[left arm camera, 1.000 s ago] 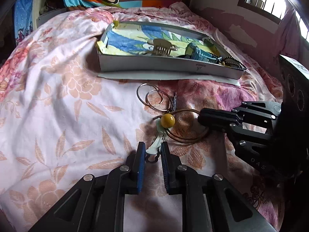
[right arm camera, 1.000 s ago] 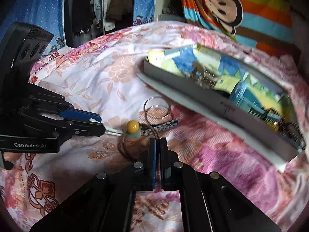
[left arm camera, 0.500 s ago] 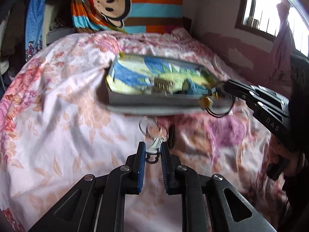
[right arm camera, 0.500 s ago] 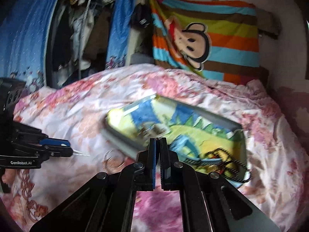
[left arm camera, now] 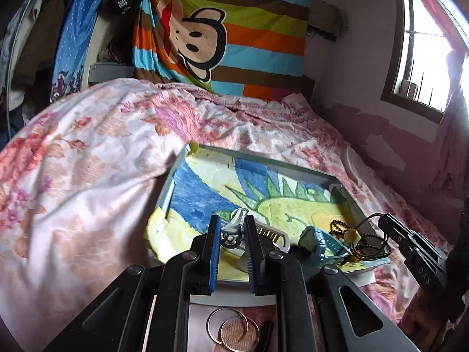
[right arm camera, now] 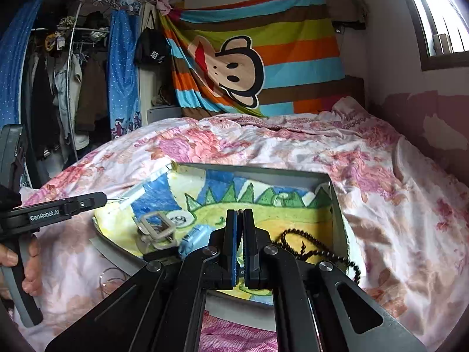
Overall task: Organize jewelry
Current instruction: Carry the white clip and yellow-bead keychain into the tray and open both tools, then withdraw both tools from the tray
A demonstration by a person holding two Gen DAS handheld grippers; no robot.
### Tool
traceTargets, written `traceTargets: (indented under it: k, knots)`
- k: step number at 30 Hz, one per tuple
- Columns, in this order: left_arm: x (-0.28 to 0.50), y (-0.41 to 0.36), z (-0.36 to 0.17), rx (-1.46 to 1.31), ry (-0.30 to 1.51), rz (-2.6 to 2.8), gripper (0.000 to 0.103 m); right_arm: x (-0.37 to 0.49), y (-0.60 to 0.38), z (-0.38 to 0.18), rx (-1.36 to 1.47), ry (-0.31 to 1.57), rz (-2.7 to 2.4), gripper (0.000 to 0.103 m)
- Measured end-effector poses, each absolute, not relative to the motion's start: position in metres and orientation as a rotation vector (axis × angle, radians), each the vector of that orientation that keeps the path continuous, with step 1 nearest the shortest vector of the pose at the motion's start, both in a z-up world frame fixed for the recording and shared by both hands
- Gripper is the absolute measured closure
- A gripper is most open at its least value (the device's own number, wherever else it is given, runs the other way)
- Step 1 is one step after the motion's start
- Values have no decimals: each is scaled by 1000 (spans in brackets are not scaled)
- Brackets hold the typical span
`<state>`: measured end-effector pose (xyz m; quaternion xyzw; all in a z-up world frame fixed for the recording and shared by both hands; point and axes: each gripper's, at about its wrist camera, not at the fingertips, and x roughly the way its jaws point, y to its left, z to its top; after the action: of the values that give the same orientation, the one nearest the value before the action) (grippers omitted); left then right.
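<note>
A shallow grey tray (left arm camera: 258, 156) lined with a dinosaur drawing lies on the flowered bed; it also shows in the right wrist view (right arm camera: 252, 170). My left gripper (left arm camera: 232, 228) is shut on a small silver clasp (left arm camera: 236, 220), held over the tray's near left part. My right gripper (right arm camera: 239, 223) is shut on a thin brown cord necklace with a yellow bead (left arm camera: 351, 234), which hangs over the tray's right end; the right gripper shows there in the left wrist view (left arm camera: 384, 220). In the tray lie a beige hair claw (right arm camera: 156, 228), a blue watch (right arm camera: 195, 239) and a dark bead string (right arm camera: 319, 249).
Two thin hoop rings (left arm camera: 231, 330) and a dark bar lie on the bed in front of the tray. A striped monkey blanket (right arm camera: 252, 58) hangs behind the bed, a window (left arm camera: 425, 52) is at right, and hanging clothes (right arm camera: 58, 88) at left.
Both grippers rose from the bed and moved forward over the tray. The necklace with the yellow bead was lifted off the bed and now hangs over the tray's right end.
</note>
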<state>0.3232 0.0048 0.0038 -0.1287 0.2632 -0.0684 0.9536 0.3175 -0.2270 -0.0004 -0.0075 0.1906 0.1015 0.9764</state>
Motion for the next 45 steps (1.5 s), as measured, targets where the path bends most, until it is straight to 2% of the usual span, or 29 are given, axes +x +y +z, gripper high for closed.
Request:
traceTargets:
  k: [6, 17, 18, 19, 20, 21, 22, 23, 25, 26, 27, 30, 32, 39, 41, 45]
  knots:
    - [340, 5, -31, -286, 633, -143, 88, 334, -229, -27, 10, 449, 206, 99]
    - [340, 9, -36, -304, 636, -156, 88, 338, -225, -38, 16, 491, 204, 98]
    - [340, 9, -36, -304, 636, -156, 88, 338, -225, -39, 17, 493, 204, 96]
    - [340, 9, -36, -304, 637, -155, 87, 338, -225, -39, 18, 496, 203, 91]
    - [340, 8, -36, -300, 636, -158, 86, 339, -224, -39, 19, 495, 202, 78]
    - [339, 7, -35, -298, 634, -161, 82, 338, -224, -39, 21, 491, 200, 70]
    - [338, 7, -34, -293, 629, -164, 74, 337, -225, -38, 23, 484, 197, 57]
    - [336, 6, -32, -286, 619, -166, 68, 335, -225, -37, 26, 475, 194, 55]
    - [330, 5, -28, -279, 585, -160, 34, 332, -226, -35, 30, 461, 194, 55]
    - [326, 6, -25, -274, 567, -140, 26, 331, -227, -34, 30, 457, 191, 55]
    - [323, 7, -22, -276, 547, -123, 22, 329, -227, -33, 32, 451, 188, 55]
    - [316, 14, -17, -313, 526, -116, 21, 323, -230, -27, 56, 427, 182, 41]
    - [312, 18, -12, -355, 531, -113, 14, 318, -232, -21, 83, 409, 185, 34]
    - [275, 7, 21, -289, 465, -106, 0, 281, -232, 11, 167, 342, 206, 18]
    - [256, 6, 31, -290, 451, -104, 0, 268, -230, 24, 169, 315, 212, 11]
    - [226, 8, 47, -293, 443, -90, 0, 229, -222, 56, 133, 236, 214, 5]
